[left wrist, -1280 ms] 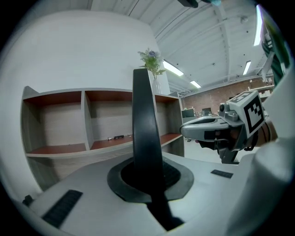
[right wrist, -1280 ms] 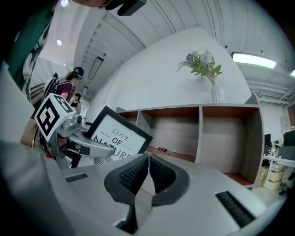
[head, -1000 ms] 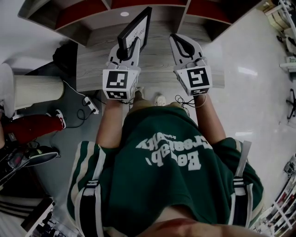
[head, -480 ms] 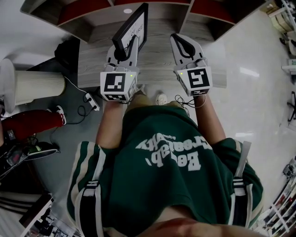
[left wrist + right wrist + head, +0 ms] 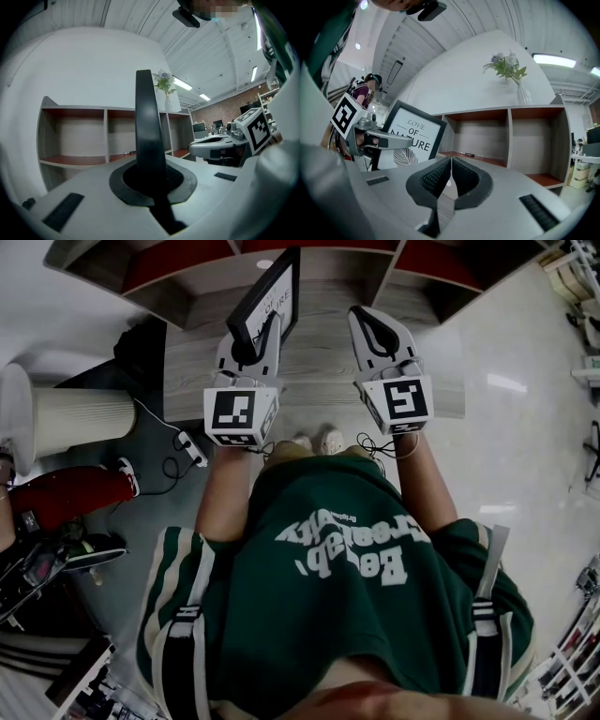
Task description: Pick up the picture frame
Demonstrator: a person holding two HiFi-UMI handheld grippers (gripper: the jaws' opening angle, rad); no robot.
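The picture frame (image 5: 274, 292) is black-edged, with a white print reading "LOVE OF NATURE". It hangs upright in the air, in front of the shelf unit (image 5: 328, 263). My left gripper (image 5: 251, 332) is shut on its lower edge. In the left gripper view the frame's dark edge (image 5: 146, 122) stands edge-on between the pads. My right gripper (image 5: 371, 331) is level beside it to the right, shut with nothing in it. From the right gripper view the frame's face (image 5: 413, 137) and the left gripper (image 5: 386, 139) show at the left.
The wooden shelf unit (image 5: 506, 136) has red-backed, mostly bare compartments, and a glass vase of flowers (image 5: 512, 70) stands on top. A white ribbed cylinder (image 5: 80, 418), a power strip with its cable (image 5: 185, 448) and dark bags (image 5: 56, 554) are on the floor at the left.
The left gripper and the frame have shifted slightly up in the picture, away from the shelf. The right gripper moved along beside it. Both grips are unchanged.
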